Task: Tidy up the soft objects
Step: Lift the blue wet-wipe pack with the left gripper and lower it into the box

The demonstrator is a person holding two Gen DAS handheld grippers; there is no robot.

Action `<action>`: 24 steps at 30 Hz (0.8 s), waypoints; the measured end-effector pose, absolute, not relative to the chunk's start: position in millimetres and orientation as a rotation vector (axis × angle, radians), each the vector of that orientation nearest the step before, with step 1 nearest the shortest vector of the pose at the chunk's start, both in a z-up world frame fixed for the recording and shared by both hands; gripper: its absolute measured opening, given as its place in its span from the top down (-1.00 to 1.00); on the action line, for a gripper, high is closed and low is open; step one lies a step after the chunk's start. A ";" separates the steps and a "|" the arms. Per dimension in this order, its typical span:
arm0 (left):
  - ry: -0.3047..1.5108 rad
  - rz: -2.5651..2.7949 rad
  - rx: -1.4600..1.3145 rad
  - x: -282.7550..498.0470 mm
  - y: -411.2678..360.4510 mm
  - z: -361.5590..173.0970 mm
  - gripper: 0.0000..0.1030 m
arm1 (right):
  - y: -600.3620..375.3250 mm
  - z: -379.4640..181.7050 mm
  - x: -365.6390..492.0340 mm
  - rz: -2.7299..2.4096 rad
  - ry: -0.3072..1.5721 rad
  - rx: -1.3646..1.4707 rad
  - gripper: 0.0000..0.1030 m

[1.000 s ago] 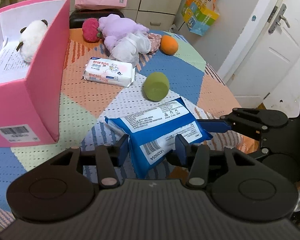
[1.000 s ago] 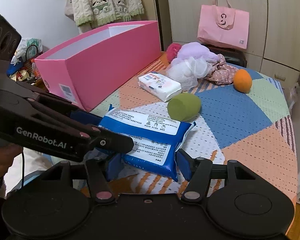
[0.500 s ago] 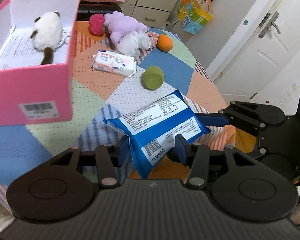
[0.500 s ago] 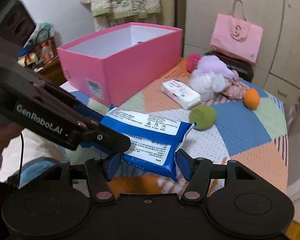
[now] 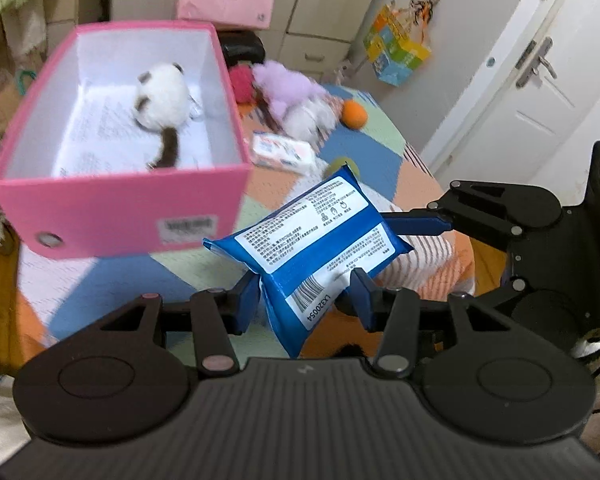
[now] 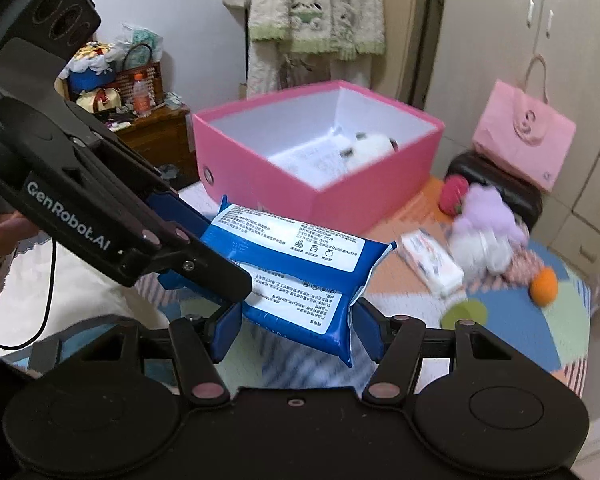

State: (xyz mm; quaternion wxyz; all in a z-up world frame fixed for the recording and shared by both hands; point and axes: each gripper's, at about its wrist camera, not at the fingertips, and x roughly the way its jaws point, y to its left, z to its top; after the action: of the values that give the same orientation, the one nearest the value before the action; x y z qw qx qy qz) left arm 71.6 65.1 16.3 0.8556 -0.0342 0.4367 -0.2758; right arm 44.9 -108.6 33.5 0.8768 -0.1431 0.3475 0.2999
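A blue wipes pack (image 5: 312,240) hangs in the air, held from two sides. My left gripper (image 5: 306,300) is shut on its near end. My right gripper (image 6: 296,328) is shut on the other end; the pack (image 6: 300,268) fills that view's middle. The right gripper's arm (image 5: 500,216) shows at the right of the left wrist view, and the left gripper's arm (image 6: 100,216) shows at the left of the right wrist view. The open pink box (image 5: 112,220) stands below and ahead, with a white plush toy (image 5: 162,96) inside; the box (image 6: 364,196) also shows in the right wrist view.
On the patchwork table (image 5: 372,152) lie a white tissue pack (image 5: 284,152), a purple and white plush pile (image 5: 296,96), a red plush (image 5: 240,82), an orange ball (image 5: 354,114) and a green ball (image 6: 462,314). A pink bag (image 6: 524,136) stands behind; a door (image 5: 540,92) at right.
Both grippers have lifted the blue pack higher off the table and carried it toward the pink box, whose inside now shows from above.
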 end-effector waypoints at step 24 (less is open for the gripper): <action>0.737 -0.423 -0.077 184.2 120.5 34.0 -0.03 | -34.0 50.2 167.7 0.563 0.648 -0.269 -0.32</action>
State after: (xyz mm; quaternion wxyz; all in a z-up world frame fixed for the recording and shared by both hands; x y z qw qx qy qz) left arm 184.2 120.5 34.0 0.9103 -0.0372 0.3575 -0.2053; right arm 167.7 -34.0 50.2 0.9006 -0.1302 0.3132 0.2720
